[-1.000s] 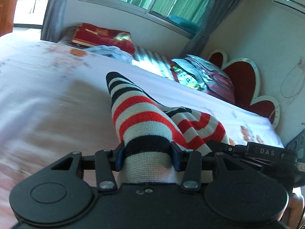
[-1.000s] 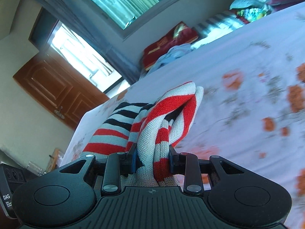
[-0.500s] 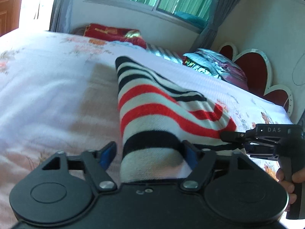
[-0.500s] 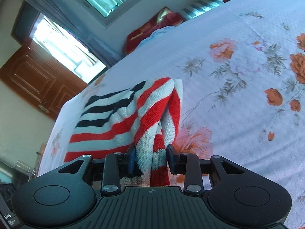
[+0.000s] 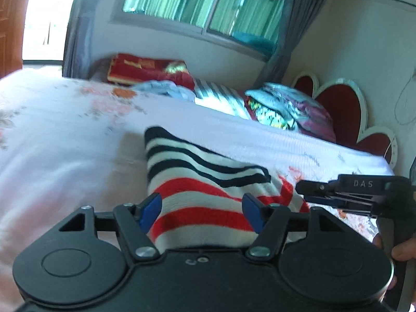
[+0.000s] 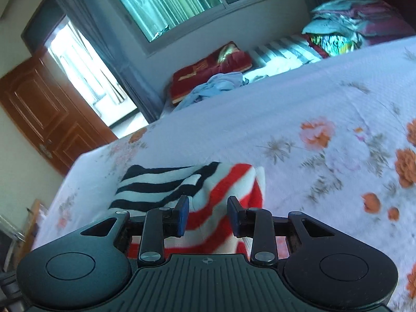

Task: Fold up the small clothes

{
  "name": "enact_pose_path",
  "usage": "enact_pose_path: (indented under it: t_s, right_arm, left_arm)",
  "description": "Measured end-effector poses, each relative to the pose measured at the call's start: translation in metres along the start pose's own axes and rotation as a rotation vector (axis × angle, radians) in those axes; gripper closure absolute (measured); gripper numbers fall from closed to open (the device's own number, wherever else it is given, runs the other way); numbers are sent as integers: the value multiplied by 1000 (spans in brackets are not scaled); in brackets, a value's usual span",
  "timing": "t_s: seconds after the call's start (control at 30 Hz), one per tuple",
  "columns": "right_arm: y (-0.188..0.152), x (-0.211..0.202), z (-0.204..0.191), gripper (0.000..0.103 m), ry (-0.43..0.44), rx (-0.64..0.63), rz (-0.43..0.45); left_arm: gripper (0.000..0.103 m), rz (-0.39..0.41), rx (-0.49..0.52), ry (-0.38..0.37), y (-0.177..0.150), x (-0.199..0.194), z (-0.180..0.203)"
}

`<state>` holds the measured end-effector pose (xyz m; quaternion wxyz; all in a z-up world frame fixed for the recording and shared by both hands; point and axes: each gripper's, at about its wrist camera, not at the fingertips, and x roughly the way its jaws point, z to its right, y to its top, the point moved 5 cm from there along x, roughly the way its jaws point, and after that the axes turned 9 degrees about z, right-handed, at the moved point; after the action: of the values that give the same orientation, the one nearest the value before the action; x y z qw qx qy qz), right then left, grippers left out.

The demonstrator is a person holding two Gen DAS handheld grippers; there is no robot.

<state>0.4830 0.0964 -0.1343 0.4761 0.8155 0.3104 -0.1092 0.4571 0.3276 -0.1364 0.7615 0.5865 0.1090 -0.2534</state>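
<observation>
Blue-padded fingers of the left gripper stand spread wide apart, the striped knit garment lying between them with space on either side, so nothing is pinched. The right gripper is likewise released: its two pads sit parted above the garment, with red and white stripes showing through the gap. In the left wrist view the right gripper also appears from the side, at the garment's right edge, a bit of the person's right hand wrapped around its handle.

The garment rests folded on the floral bedsheet, black-and-white stripes on its far portion, red-and-white stripes nearer the cameras. Orange flowers dot the sheet to the right of it.

Farther off, along the bed's far edge, lie a red cushion, a crumpled pale blue cloth and a striped pillow, then a heap of colourful bedding beside the red heart-shaped headboard. Behind them are a green-tinted window with grey curtains, and a brown wooden door at the left.
</observation>
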Motion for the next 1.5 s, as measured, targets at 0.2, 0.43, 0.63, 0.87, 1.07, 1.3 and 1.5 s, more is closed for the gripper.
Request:
enact_pose_path:
  t_s: [0.2, 0.43, 0.63, 0.87, 1.07, 1.3, 1.5]
  right_arm:
    - [-17, 43, 15, 77, -165, -84, -83]
    - [-15, 21, 4, 77, -158, -106, -36]
    - [-29, -43, -18, 77, -89, -134, 5]
    - [-67, -61, -13, 76, -128, -121, -28]
    - [-79, -51, 10, 76, -205, -76, -56]
    - [-80, -86, -7, 76, -172, -87, 5]
    - [-106, -81, 5, 76, -232, -80, -54]
  left_arm:
    - [36, -67, 18, 50, -13, 24, -5]
    - [39, -46, -12, 43, -11, -2, -4]
    - [39, -49, 41, 27, -25, -37, 4]
    - [38, -101, 97, 53, -45, -35, 9]
    - [31, -138, 78, 52, -55, -30, 4]
    - [31, -140, 81, 57, -57, -38, 6]
    - [28, -148, 80, 55, -68, -51, 5]
